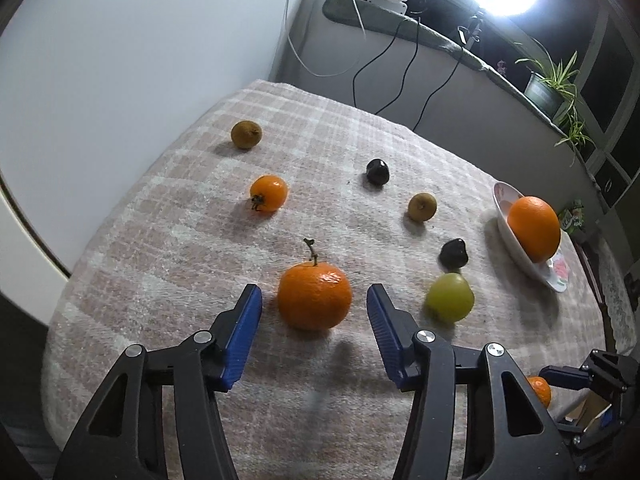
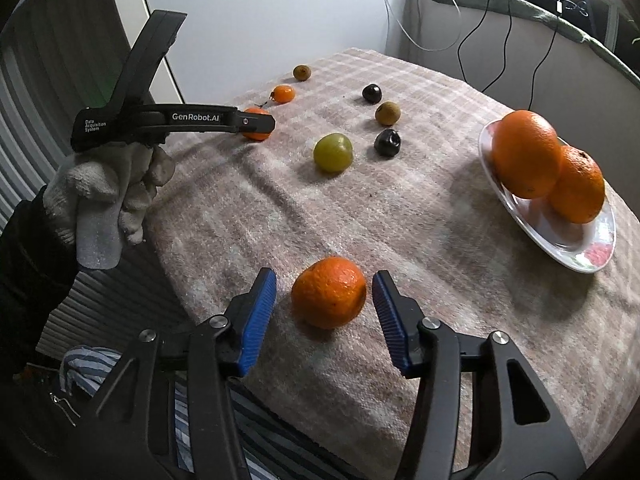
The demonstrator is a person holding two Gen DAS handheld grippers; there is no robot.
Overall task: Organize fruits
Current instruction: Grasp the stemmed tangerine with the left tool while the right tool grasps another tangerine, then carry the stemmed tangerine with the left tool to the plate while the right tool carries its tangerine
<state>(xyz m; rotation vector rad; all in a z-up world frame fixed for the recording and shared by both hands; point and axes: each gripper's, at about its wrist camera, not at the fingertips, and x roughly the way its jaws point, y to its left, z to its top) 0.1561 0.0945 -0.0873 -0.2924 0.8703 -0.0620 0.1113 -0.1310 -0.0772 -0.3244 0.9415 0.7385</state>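
STEP: pre-grasp | left gripper [image 1: 314, 300] jaws apart, astride stemmed orange mandarin [image 1: 315, 295], lower centre | right gripper [image 2: 324, 300] jaws apart, astride stemless orange mandarin [image 2: 329, 292], lower centre | NEXT: likely squeeze both, carry to white plate [image 2: 560, 240].

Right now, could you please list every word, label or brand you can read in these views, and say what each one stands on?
"GenRobot.AI": on the side of the left claw, right wrist view.
"Data Acquisition System": small print on that same body.
Green packet behind the plate, left wrist view: printing too blurred to read.

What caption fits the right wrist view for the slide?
Right claw open around a mandarin on the checked blanket; two oranges on the plate.
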